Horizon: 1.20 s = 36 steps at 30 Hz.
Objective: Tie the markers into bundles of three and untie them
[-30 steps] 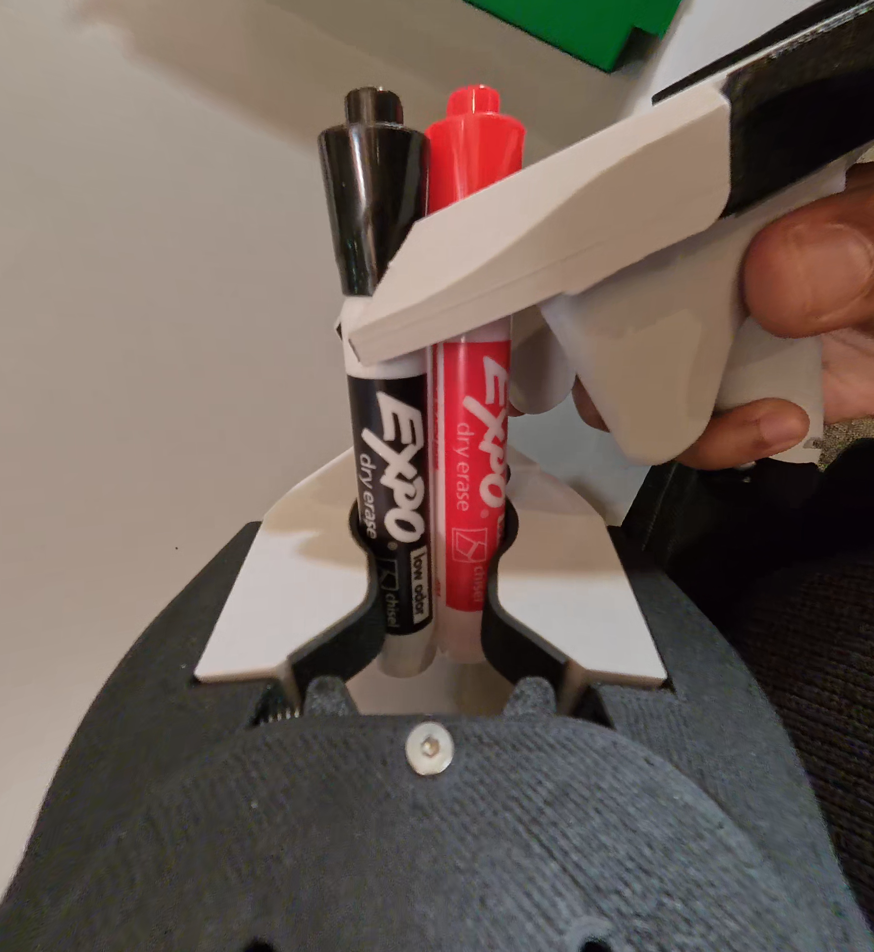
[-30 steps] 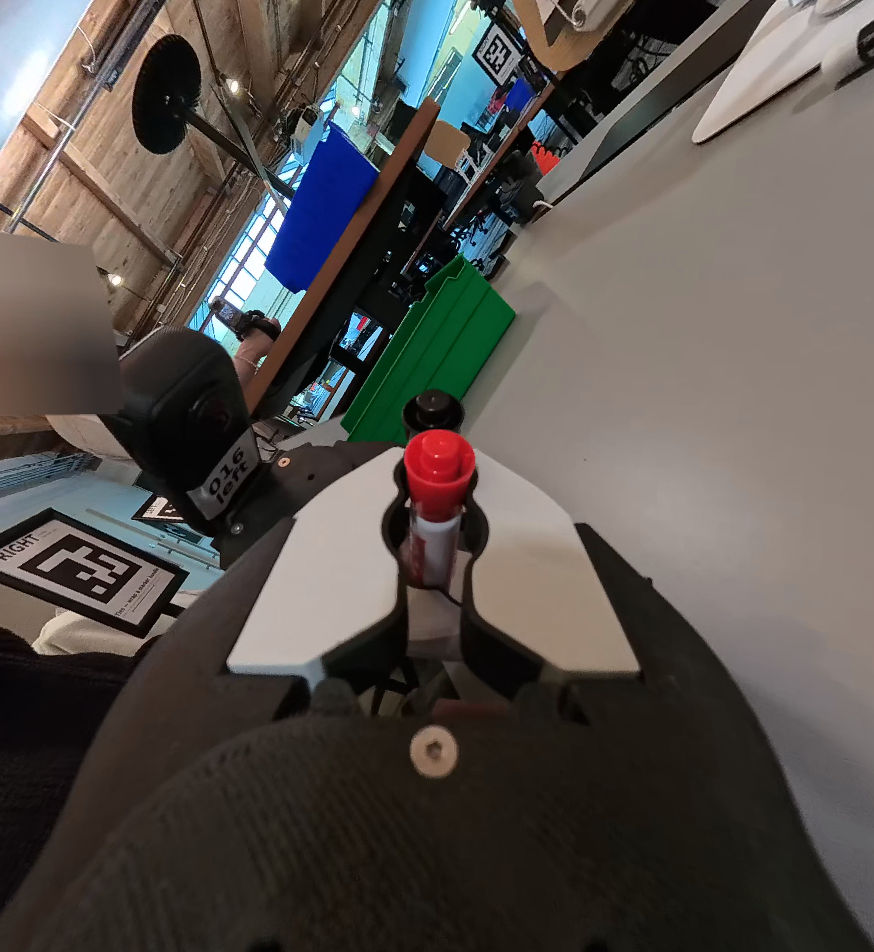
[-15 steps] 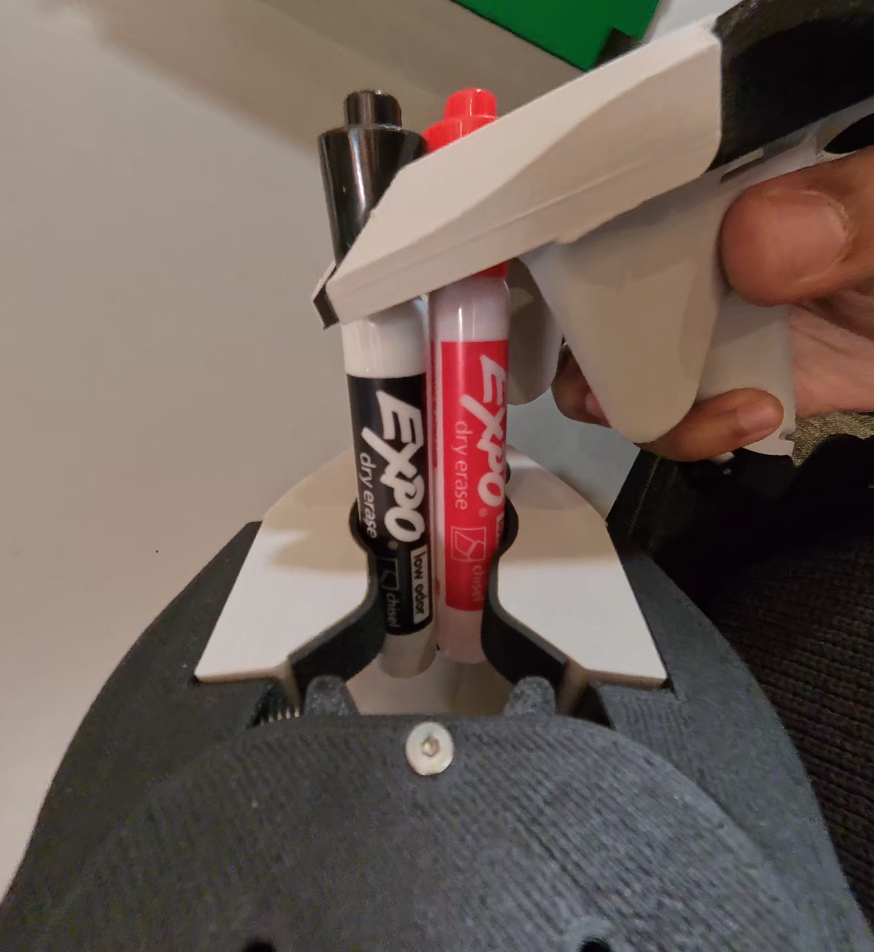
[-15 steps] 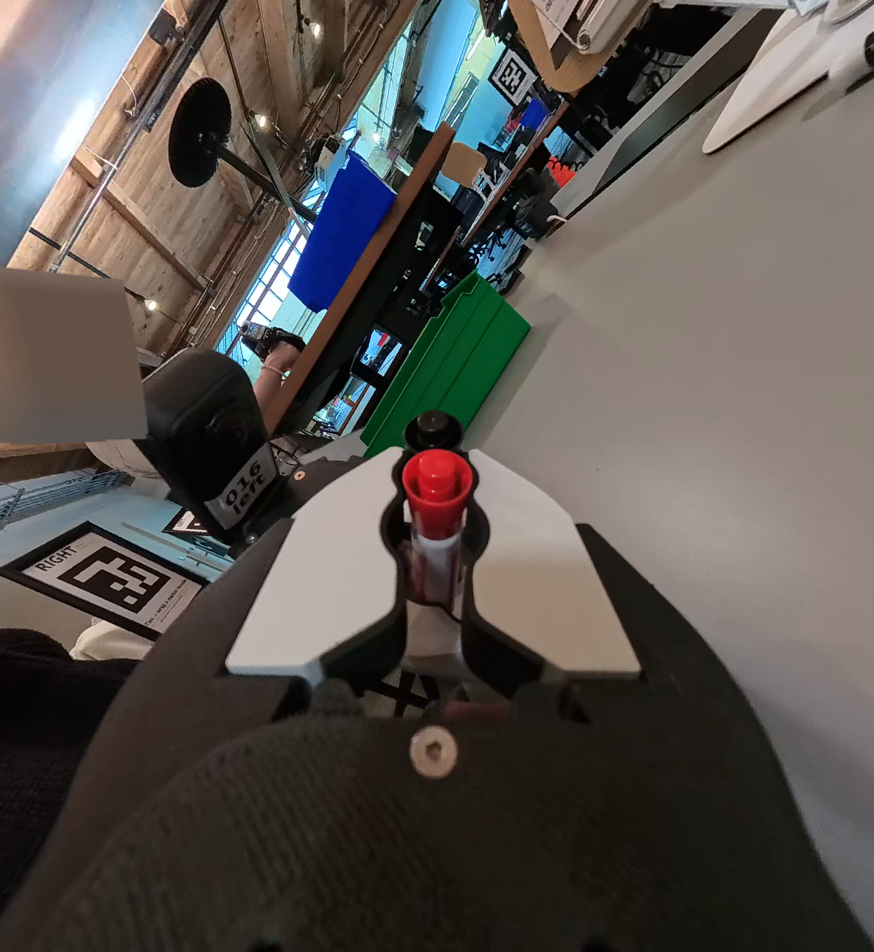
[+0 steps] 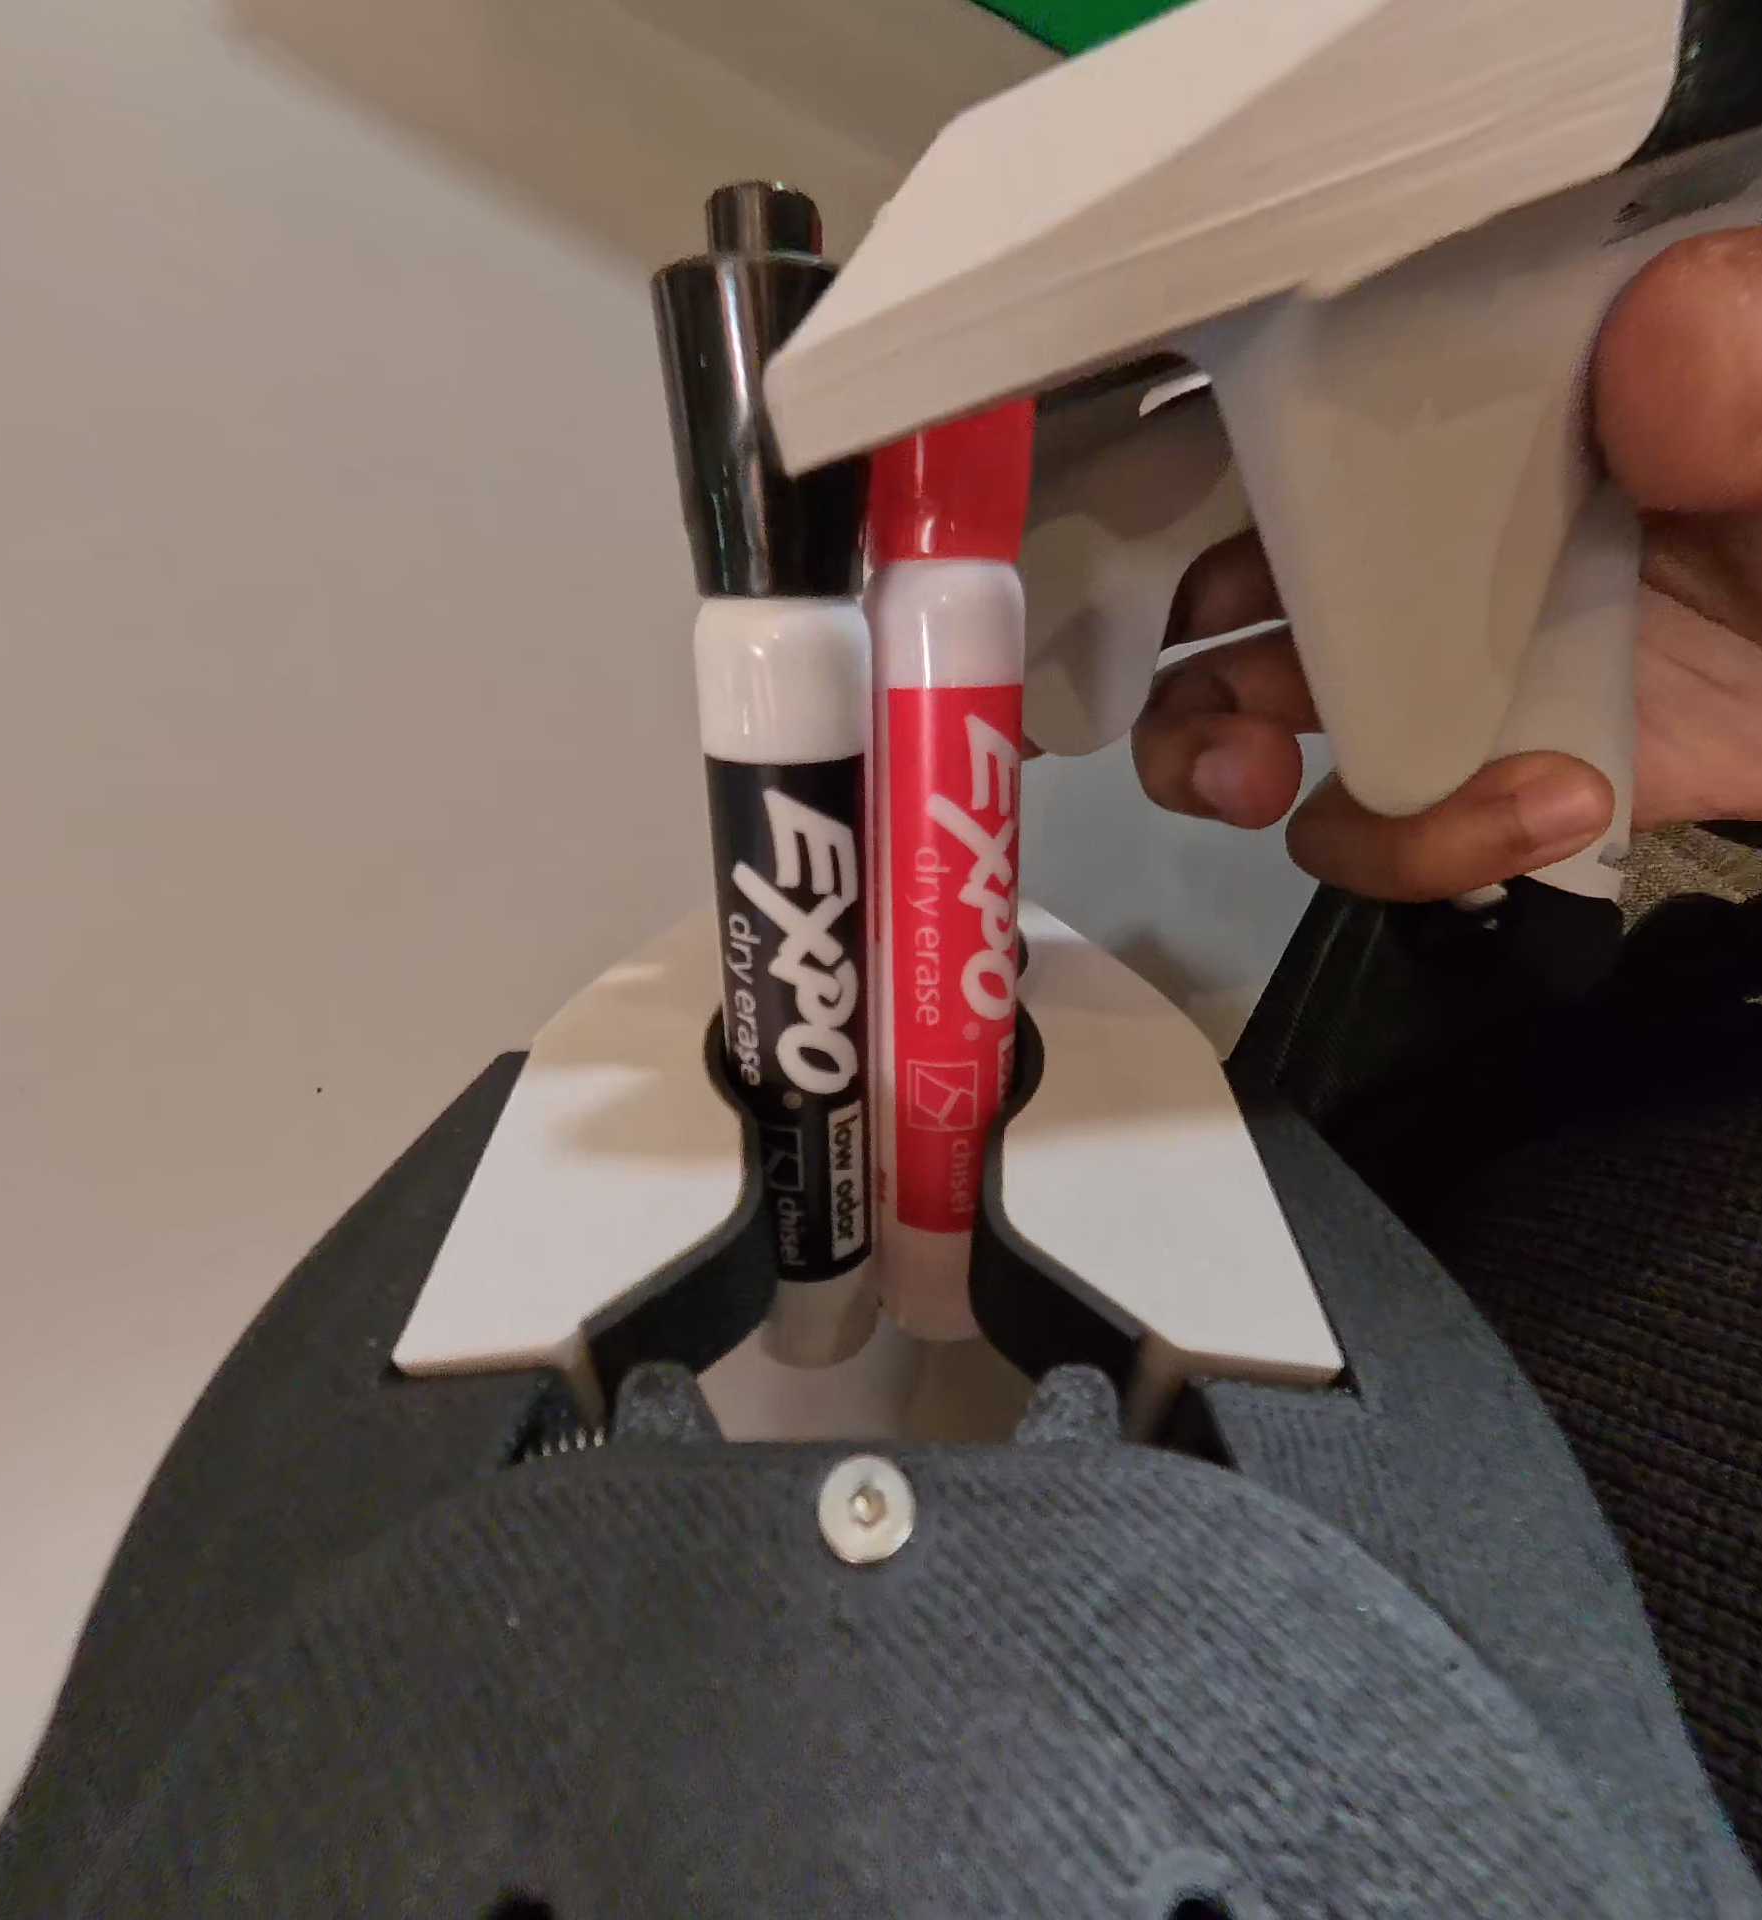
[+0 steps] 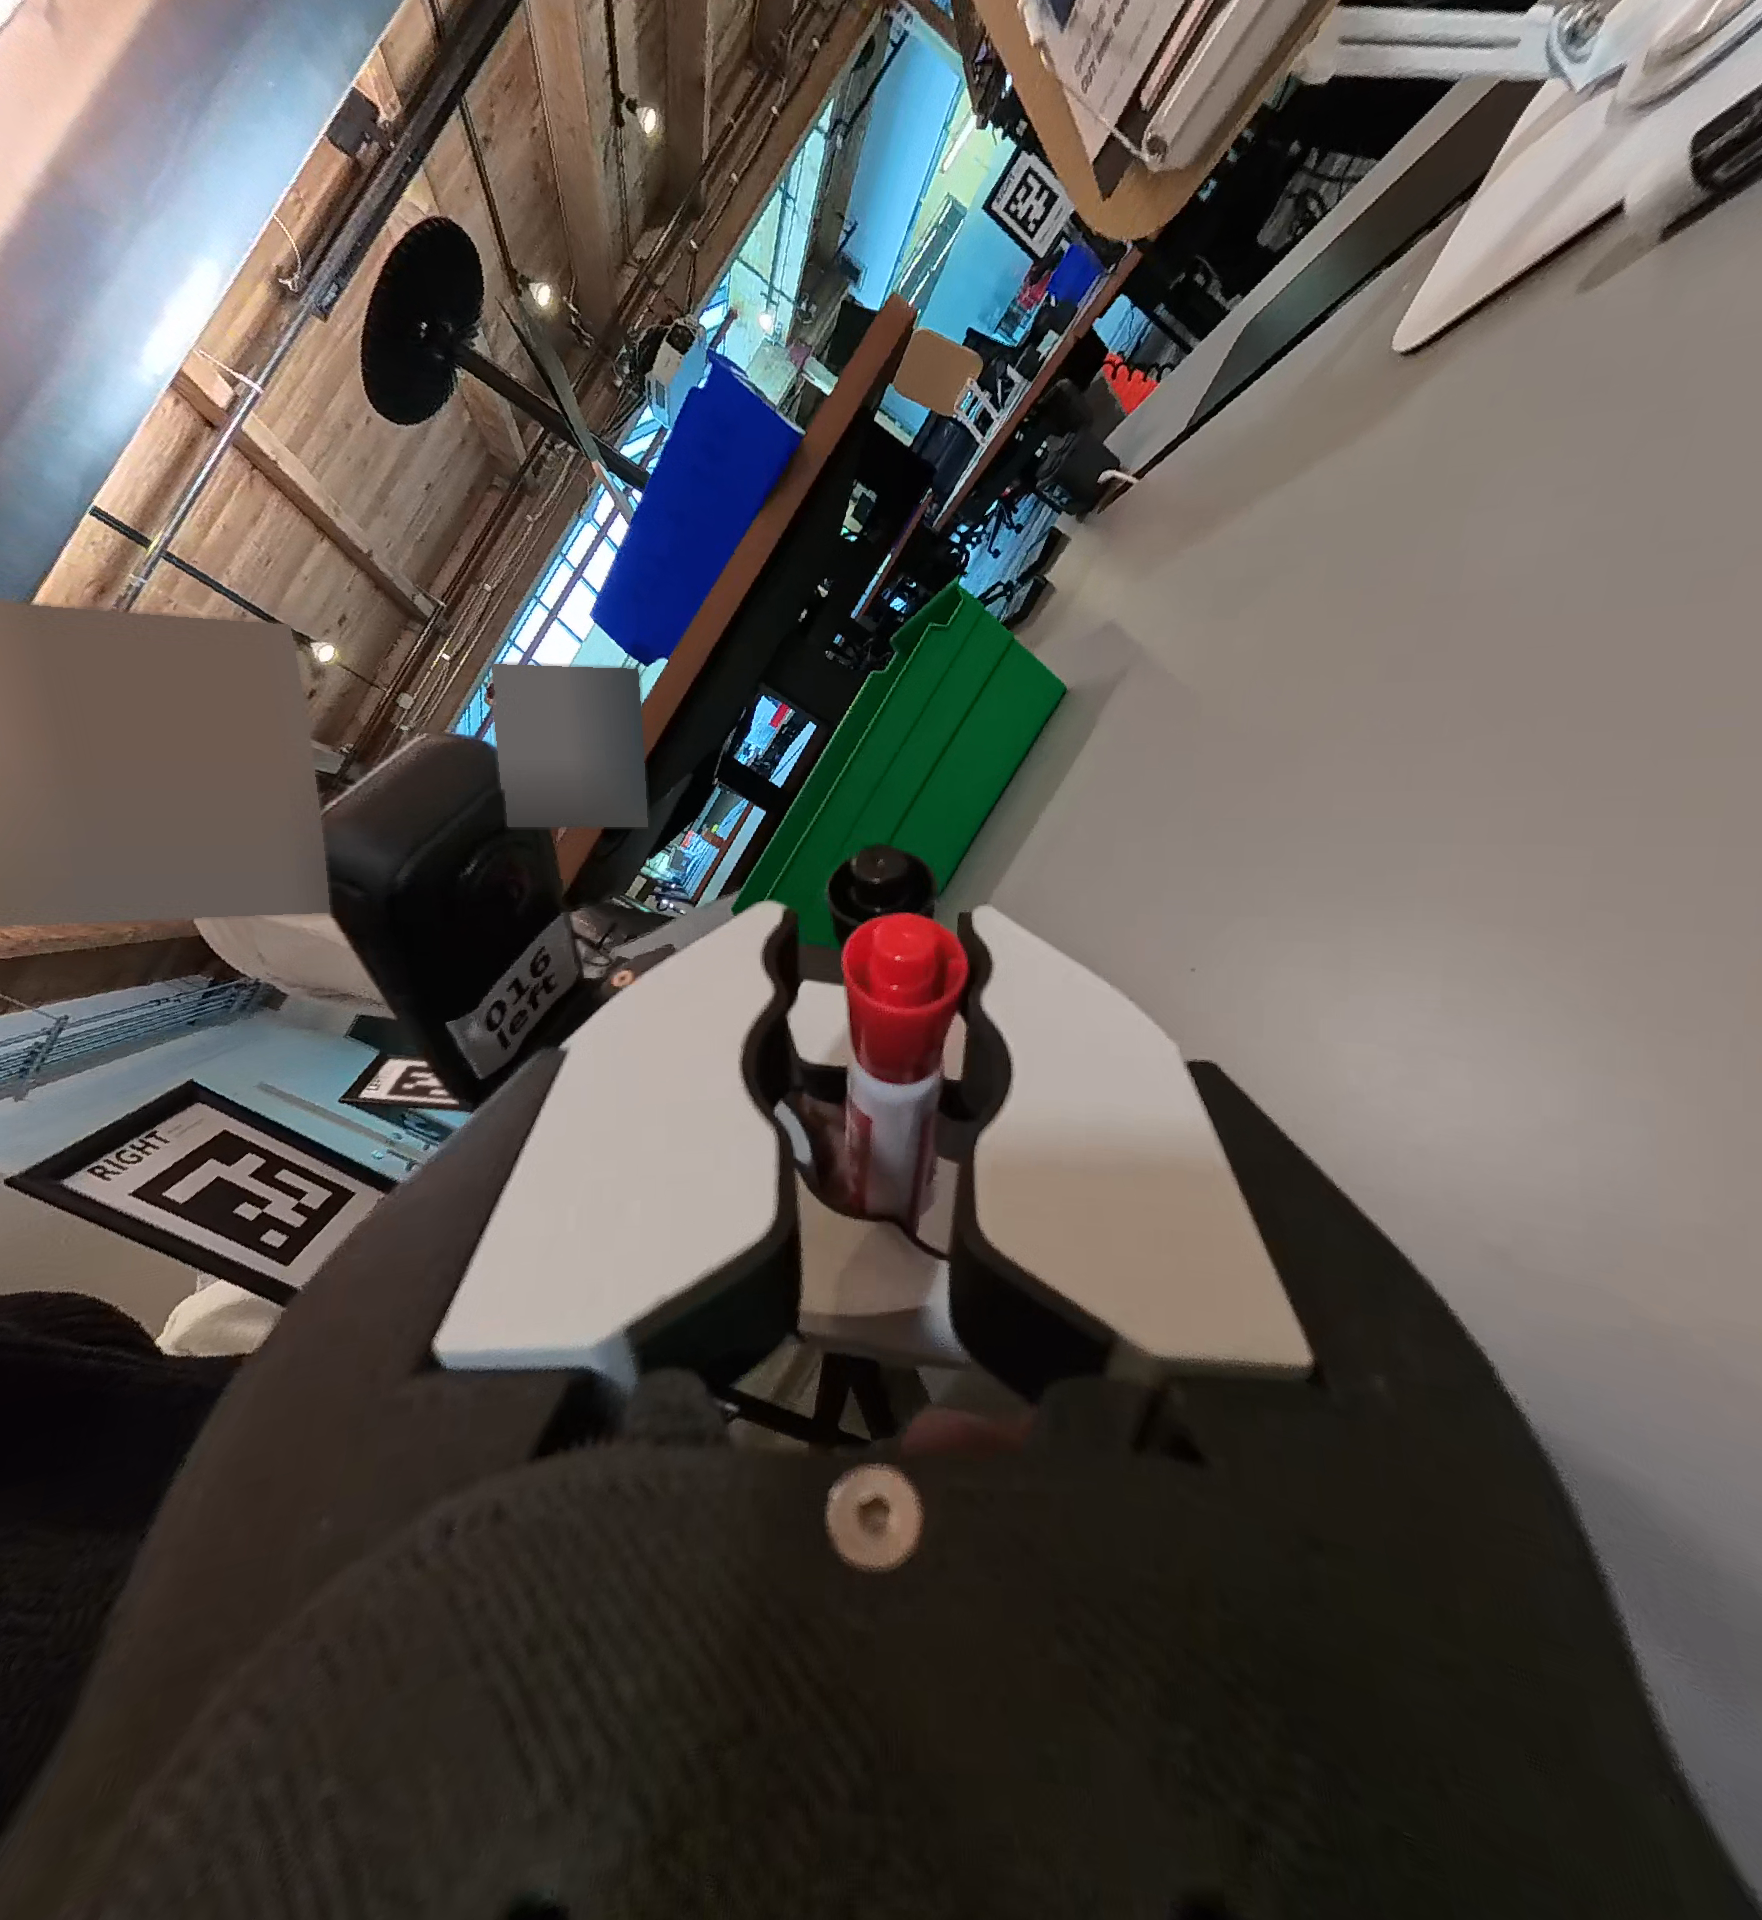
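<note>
The left wrist view shows the left gripper (image 5: 872, 1060) shut tight on two markers. The black marker (image 5: 778, 831) and the red marker (image 5: 944, 914) stand side by side and touch each other. The black one is on the left of the red one. Both point away from the camera, caps at the far end. Their white ends sit deep between the two fingers. The right gripper (image 5: 1064, 270) comes in from the top right, over the red marker's cap. Its white finger hides most of that cap and lies across the front of the black cap too. A hand (image 5: 1583, 644) holds the right gripper, to the right of the red marker. A pale table (image 5: 233, 623) lies behind the markers. A bit of a green tray (image 5: 1043, 16) peeks out at the top, past the red marker.

The right wrist view shows the right gripper (image 6: 877, 966) with its two fingers a little apart. The red marker (image 6: 898, 1039) stands in the gap between them, cap up, and there is space on each side of the cap. The black marker's (image 6: 882, 878) cap shows just behind the red one. The green tray (image 6: 918, 748) lies on the table (image 6: 1479, 831) behind the markers. The left gripper's black camera (image 6: 441, 894) is to the left of the red marker. A dark sleeve (image 6: 35, 1538) fills the low left corner.
</note>
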Motion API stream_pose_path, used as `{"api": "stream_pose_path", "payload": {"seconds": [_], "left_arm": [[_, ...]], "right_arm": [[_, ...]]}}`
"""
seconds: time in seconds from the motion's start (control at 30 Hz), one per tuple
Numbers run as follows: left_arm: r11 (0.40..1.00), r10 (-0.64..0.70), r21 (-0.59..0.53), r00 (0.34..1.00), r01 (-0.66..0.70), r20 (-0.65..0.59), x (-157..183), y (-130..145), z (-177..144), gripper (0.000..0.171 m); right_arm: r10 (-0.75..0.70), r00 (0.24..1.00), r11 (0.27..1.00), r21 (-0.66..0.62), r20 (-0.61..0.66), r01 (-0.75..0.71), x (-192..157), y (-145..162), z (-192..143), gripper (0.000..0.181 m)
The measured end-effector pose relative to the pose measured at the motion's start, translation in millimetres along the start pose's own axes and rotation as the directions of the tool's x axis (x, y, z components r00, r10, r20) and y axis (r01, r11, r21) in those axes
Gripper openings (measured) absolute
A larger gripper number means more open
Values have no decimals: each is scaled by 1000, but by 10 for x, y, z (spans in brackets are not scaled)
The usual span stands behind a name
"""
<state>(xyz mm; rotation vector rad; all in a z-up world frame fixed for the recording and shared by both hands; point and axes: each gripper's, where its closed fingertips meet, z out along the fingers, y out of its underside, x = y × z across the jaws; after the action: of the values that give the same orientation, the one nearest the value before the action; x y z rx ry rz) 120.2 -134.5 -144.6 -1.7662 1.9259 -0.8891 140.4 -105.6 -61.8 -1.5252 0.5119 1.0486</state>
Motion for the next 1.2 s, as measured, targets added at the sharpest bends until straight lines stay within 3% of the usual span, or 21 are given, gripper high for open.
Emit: {"api": "stream_pose_path", "payload": {"seconds": [1.2], "left_arm": [[999,28,-28,999,-27,38,-2,24,19,43]], "right_arm": [[32,999,999,-11,-18,-33,48,43,33,18]]}}
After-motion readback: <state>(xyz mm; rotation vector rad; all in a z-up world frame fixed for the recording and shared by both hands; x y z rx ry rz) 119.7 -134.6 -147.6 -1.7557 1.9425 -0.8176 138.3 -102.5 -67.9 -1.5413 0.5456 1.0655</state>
